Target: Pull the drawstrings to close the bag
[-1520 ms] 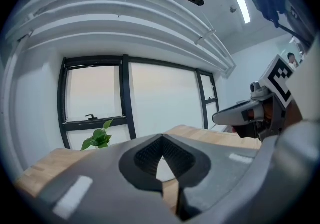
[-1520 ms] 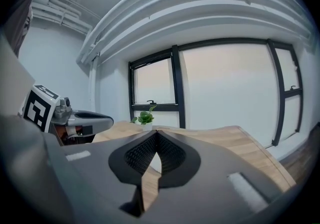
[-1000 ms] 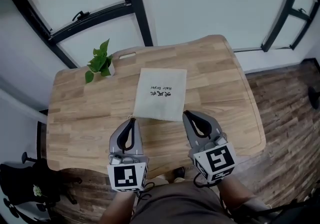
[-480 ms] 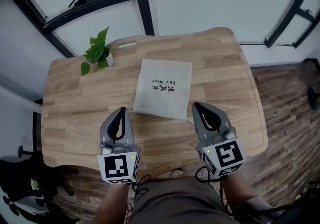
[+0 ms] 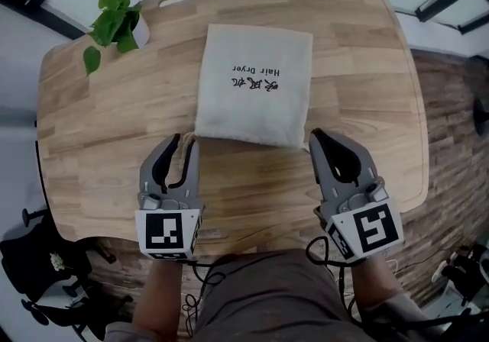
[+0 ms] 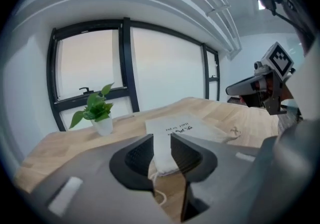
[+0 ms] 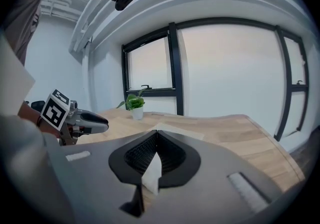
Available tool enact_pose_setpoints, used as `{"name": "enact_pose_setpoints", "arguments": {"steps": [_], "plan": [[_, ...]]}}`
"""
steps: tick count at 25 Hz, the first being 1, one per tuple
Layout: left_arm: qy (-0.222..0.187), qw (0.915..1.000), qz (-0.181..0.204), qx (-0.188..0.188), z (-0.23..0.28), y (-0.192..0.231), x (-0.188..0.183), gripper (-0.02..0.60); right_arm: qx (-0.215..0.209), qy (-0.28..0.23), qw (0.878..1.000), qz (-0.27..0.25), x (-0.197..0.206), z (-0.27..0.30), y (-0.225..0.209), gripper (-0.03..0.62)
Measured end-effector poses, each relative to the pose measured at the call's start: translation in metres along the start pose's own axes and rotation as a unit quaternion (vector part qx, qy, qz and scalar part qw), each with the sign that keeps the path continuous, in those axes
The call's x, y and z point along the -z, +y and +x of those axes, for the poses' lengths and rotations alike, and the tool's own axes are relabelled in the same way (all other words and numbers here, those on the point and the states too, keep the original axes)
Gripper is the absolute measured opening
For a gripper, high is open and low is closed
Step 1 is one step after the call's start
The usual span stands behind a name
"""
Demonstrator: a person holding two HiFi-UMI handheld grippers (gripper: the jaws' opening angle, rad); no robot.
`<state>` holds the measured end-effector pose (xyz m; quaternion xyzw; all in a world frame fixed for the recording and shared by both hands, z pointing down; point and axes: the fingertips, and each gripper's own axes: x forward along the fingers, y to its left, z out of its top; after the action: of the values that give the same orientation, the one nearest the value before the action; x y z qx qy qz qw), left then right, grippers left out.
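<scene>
A beige drawstring bag [image 5: 254, 85] with dark print lies flat on the wooden table [image 5: 99, 127]. Its mouth edge faces me. My left gripper [image 5: 182, 142] sits at the bag's near left corner, jaws a little apart. In the left gripper view the bag's corner [image 6: 165, 155] shows in the gap of the left gripper [image 6: 161, 140], and a thin drawstring [image 6: 160, 195] loops below it, with no pad pressing on either. My right gripper [image 5: 317, 136] is shut, just off the bag's near right corner. In the right gripper view the right gripper [image 7: 156, 135] has its tips together with nothing gripped.
A small potted plant [image 5: 114, 20] stands at the table's far left corner, also seen as the plant [image 6: 97, 110] and the plant [image 7: 132, 103] in the gripper views. Windows with dark frames lie beyond the table. Wooden floor [image 5: 458, 104] runs along the right.
Both grippers have come down and forward to the bag's near edge. The left jaws, closed before, now stand slightly apart. The bag has not moved.
</scene>
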<state>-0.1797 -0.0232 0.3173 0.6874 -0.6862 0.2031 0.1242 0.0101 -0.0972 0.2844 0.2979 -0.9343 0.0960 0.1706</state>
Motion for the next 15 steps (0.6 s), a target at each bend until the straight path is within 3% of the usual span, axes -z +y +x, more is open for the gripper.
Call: {"name": "enact_pose_setpoints", "arguments": {"steps": [3, 7, 13, 15], "plan": [[0.027, 0.999, 0.013, 0.034, 0.012, -0.003, 0.025, 0.145, 0.003, 0.015, 1.0, 0.008, 0.018, 0.008, 0.001, 0.031], [0.06, 0.9965, 0.018, 0.055, 0.025, -0.001, 0.057, 0.148, 0.01, 0.033, 0.999, 0.017, 0.041, 0.013, 0.002, 0.031], [0.093, 0.9937, 0.024, 0.058, 0.038, 0.014, 0.084, 0.112, 0.021, 0.058, 0.998, 0.026, 0.072, 0.017, -0.002, 0.032], [0.103, 0.9925, 0.025, 0.06, 0.041, 0.016, 0.087, 0.074, 0.023, 0.061, 0.997, 0.029, 0.075, 0.017, -0.004, 0.036]]}}
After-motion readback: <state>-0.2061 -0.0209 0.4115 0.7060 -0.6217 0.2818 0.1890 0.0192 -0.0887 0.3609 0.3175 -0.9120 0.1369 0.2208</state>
